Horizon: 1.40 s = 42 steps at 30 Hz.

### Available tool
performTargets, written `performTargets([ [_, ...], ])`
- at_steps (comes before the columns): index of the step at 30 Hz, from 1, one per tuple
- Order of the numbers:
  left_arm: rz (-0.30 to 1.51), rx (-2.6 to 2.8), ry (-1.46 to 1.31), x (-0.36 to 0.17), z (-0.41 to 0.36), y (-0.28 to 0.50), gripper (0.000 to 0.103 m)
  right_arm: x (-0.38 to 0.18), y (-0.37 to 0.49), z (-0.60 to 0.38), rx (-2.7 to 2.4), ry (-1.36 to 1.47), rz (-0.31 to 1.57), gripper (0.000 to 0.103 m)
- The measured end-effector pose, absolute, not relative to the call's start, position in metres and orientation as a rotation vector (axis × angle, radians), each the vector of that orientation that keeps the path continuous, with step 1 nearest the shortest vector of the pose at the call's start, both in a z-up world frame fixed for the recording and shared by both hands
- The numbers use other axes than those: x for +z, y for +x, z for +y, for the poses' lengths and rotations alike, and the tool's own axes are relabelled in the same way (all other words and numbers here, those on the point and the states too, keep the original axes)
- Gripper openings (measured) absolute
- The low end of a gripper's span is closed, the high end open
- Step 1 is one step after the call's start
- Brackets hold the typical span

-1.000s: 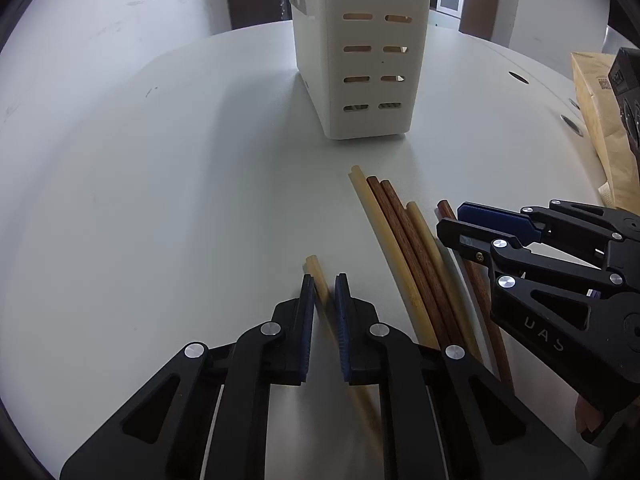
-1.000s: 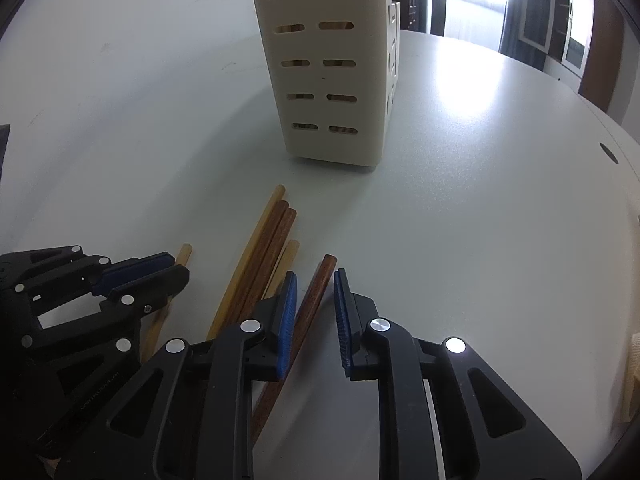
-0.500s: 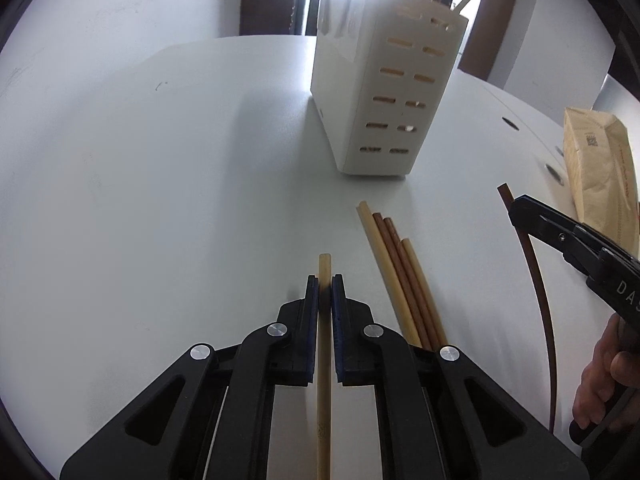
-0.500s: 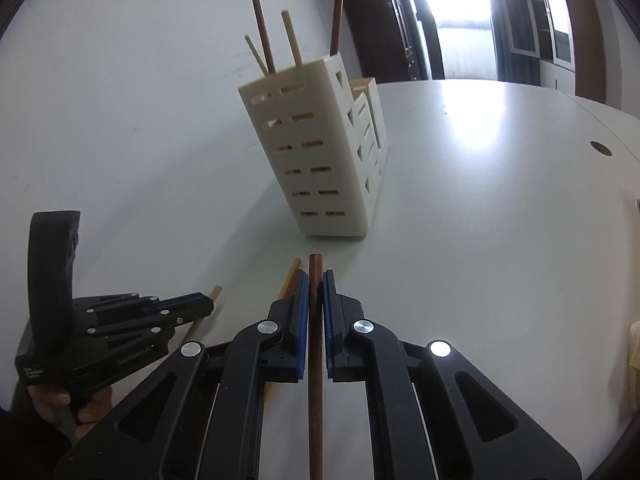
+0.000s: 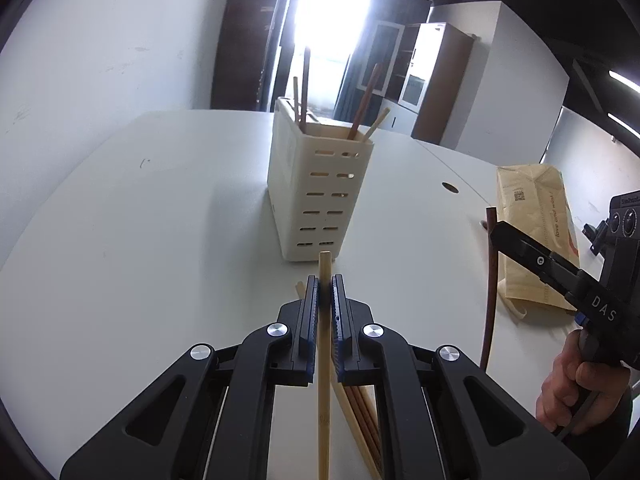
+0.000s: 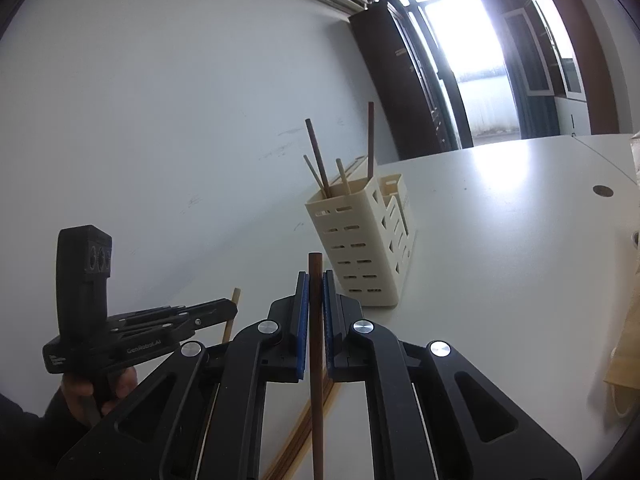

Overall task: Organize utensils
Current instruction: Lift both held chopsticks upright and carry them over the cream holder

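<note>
Both grippers have risen since half a second ago, each carrying its chopstick clear of the white table (image 5: 120, 240), and the slotted holder now sits lower in both wrist views with its open top in sight.

In the left wrist view, the left gripper (image 5: 325, 292) is clamped on a light bamboo chopstick (image 5: 323, 360), which runs straight between the blue pads with its tip poking just past the fingertips. In the right wrist view, the right gripper (image 6: 315, 288) is closed the same way on a dark brown chopstick (image 6: 316, 360), tip also just beyond the pads.

Under the left gripper, the remaining chopsticks (image 5: 360, 404), light and dark together, lie side by side on the table. Ahead stands the cream utensil holder (image 5: 320, 192), upright, with four chopsticks (image 5: 305, 84) leaning in its compartments: two dark, two light. Which compartment each sits in cannot be told.

Off to the right of the holder, near the table edge, lies a brown paper bag (image 5: 536, 216). A cable hole (image 5: 451, 188) shows in the tabletop between holder and bag.
</note>
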<state>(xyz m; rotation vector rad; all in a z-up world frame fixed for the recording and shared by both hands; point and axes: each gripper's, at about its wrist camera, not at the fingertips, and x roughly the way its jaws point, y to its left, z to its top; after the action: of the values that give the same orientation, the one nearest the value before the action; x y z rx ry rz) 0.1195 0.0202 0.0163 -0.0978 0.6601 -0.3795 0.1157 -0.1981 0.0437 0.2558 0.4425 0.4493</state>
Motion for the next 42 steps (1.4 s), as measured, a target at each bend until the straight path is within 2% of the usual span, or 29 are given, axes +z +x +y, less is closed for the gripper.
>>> performTargets([
  [22, 0.559, -0.414, -0.101, 0.067, 0.011, 0.11, 0.006, 0.097, 0.094, -0.203, 0.47, 0.24, 0.301, 0.007],
  [42, 0.441, -0.384, -0.076, 0.125, 0.013, 0.133, 0.006, 0.14, 0.121, -0.207, 0.484, 0.221, 0.192, 0.007],
])
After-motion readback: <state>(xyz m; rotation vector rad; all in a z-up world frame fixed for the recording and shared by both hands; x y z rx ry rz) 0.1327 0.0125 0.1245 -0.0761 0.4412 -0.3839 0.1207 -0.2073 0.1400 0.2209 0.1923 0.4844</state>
